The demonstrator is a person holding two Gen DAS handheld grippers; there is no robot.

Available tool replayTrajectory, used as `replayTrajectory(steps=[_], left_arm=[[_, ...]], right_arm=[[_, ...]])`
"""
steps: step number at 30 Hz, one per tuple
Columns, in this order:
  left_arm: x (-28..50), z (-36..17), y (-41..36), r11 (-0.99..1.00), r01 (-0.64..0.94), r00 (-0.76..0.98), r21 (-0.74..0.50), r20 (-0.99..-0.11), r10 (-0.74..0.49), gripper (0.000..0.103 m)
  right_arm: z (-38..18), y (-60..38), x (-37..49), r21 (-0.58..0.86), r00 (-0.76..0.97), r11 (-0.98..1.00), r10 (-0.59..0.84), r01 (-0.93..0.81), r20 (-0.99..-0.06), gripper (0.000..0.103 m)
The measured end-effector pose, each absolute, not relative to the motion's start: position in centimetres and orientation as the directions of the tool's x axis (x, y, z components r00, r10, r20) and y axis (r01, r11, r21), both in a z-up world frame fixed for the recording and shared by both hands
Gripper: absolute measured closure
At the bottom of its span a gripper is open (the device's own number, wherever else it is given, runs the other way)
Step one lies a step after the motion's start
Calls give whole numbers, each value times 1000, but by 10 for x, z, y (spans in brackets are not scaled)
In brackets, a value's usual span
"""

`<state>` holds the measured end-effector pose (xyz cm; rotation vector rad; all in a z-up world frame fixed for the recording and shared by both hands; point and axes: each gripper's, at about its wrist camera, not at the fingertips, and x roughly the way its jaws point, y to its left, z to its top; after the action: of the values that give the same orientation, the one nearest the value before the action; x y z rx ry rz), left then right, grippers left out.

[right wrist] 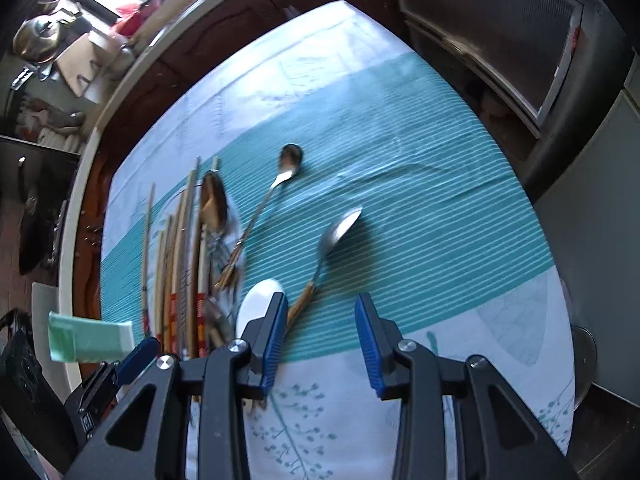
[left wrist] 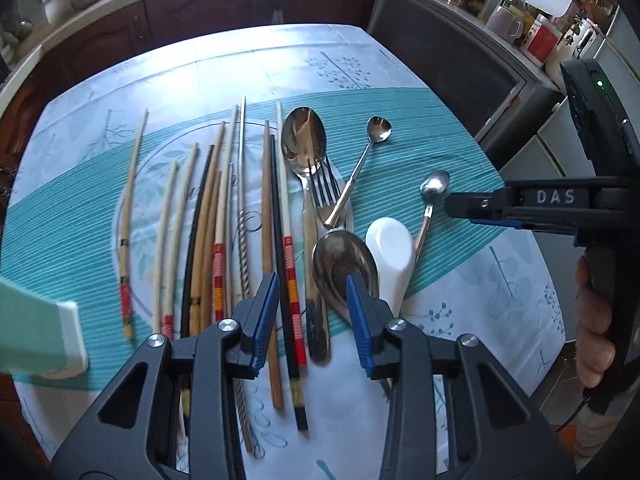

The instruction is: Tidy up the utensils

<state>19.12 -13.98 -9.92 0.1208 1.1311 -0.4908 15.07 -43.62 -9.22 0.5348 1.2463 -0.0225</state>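
Note:
Several chopsticks (left wrist: 208,216) lie side by side on the teal and white tablecloth (left wrist: 400,60), with a large steel spoon (left wrist: 303,138), a fork (left wrist: 326,196), two small spoons (left wrist: 378,130) (left wrist: 434,186), a dark spoon (left wrist: 344,264) and a white ceramic spoon (left wrist: 390,252) to their right. My left gripper (left wrist: 312,312) is open above the chopstick ends and the dark spoon, holding nothing. My right gripper (right wrist: 322,336) is open and empty above the cloth, near the white spoon (right wrist: 258,304) and a wooden-handled small spoon (right wrist: 336,236); its body shows in the left wrist view (left wrist: 560,204).
A mint green box (left wrist: 36,328) sits at the table's left edge, also in the right wrist view (right wrist: 90,340). Wooden cabinets (left wrist: 208,12) stand behind the table. A counter with jars and bottles (left wrist: 512,12) runs at the right. The tablecloth (right wrist: 420,152) right of the utensils is bare.

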Motion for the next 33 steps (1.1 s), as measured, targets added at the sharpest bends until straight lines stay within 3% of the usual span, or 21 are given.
replayTrajectory(steps=[10,17,27,33], left_arm=[[217,-109,-147,867,464,272,-183,-902,-336,71],[233,-116,-147,838,496,229,-226,-897,-378,71],[233,-119,-143,764,585,208,-273,-860,-466,71],[228,-120,-148,728,630,199,-270,-850,-488,77]], right_arm=[[-105,-416,180,292,296,917,208,273,-932,79],[-113,-408,189,270,284,928,194,257,-939,97],[-116,-411,183,310,311,925,235,219,-921,102],[-117,-417,180,348,313,915,276,204,-909,102]])
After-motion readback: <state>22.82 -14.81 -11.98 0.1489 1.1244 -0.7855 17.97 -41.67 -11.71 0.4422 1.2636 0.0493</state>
